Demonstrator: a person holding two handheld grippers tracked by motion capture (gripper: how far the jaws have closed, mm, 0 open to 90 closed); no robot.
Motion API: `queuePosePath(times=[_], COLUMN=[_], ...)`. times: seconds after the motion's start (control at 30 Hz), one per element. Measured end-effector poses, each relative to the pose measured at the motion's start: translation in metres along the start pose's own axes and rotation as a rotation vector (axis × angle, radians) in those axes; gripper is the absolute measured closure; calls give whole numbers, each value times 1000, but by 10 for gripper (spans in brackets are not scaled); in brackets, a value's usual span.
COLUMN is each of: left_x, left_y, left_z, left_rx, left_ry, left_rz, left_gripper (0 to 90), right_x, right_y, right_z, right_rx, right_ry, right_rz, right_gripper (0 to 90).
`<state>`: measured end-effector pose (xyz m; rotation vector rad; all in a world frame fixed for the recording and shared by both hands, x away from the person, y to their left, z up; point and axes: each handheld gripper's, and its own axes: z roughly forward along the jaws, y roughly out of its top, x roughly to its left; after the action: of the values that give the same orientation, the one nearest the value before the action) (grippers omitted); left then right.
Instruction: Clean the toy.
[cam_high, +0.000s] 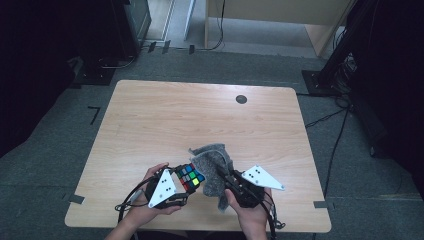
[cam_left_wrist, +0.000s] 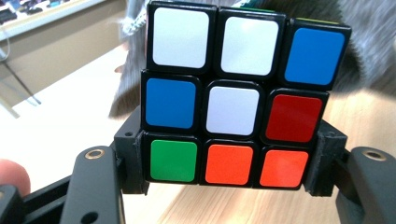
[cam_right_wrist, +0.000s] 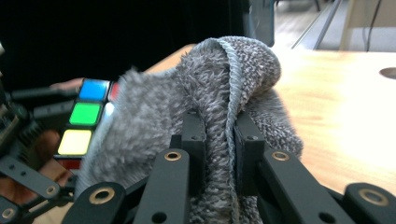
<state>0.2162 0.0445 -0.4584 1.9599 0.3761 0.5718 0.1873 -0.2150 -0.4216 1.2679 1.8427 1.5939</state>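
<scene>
Item: puzzle cube (cam_high: 190, 176), clamped in left gripper (cam_high: 184, 186). Grey cloth (cam_high: 214, 167), pinched in right gripper (cam_high: 224, 176), lies touching the cube's right side.

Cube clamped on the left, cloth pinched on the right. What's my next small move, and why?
Probably slide the cloth across the cube. The left gripper holds the cube by its sides, the right gripper pinches a fold, and the cloth lies right beside the cube's face.

A: Where's the Rubik's cube (cam_high: 190, 177)?
B: Raised off the table's near edge, scrambled; the face towards the left gripper view reads white, white, blue on top.
A: And the grey fluffy cloth (cam_high: 214, 169)?
B: Bunched, pressed against the cube's side.
</scene>
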Motion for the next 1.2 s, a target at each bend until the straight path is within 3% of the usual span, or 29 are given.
queuePosePath(times=[0.1,0.13,0.23,0.37,0.4,0.47,0.5,0.57,0.6,0.67,0.83,0.97,1.2], left_x=[1,1,-3,-3,-1,1,1,3,5,7,14,19,25], left_y=[-5,-6,-3,-2,-2,-2,-2,-1,-1,-2,-3,-6,-10], left_z=[4,6,5,3,1,0,0,-2,-3,-4,-5,-6,-6], left_rx=[36,46,32,40,21,-2,-2,-22,-23,-24,-45,-58,-63], left_ry=[10,5,-6,12,-3,-11,-11,-17,-11,-11,-17,-32,-30], left_rz=[1,-8,1,10,-5,-17,-17,-29,-35,-49,-107,-152,-194], left_gripper=[337,337,337,337,337,337,337,337,337,337,337,337,337], right_x=[7,23,39,36,24,11,11,-8,-24,-30,-62,-72,-86], right_y=[3,4,0,-7,-7,-7,-7,-9,-11,-12,-24,-33,-48], right_z=[-3,-3,5,10,11,11,11,10,10,10,12,17,25], right_rx=[-27,-35,3,13,32,45,45,69,80,81,120,151,202], right_ry=[31,88,140,137,69,16,16,-53,-104,-124,-270,-300,-349], right_rz=[-26,-68,-118,-100,-103,-72,-72,-33,-2,-2,-25,-31,-39], right_gripper=[787,784,781,783,785,786,786,787,787,786,784,779,766])
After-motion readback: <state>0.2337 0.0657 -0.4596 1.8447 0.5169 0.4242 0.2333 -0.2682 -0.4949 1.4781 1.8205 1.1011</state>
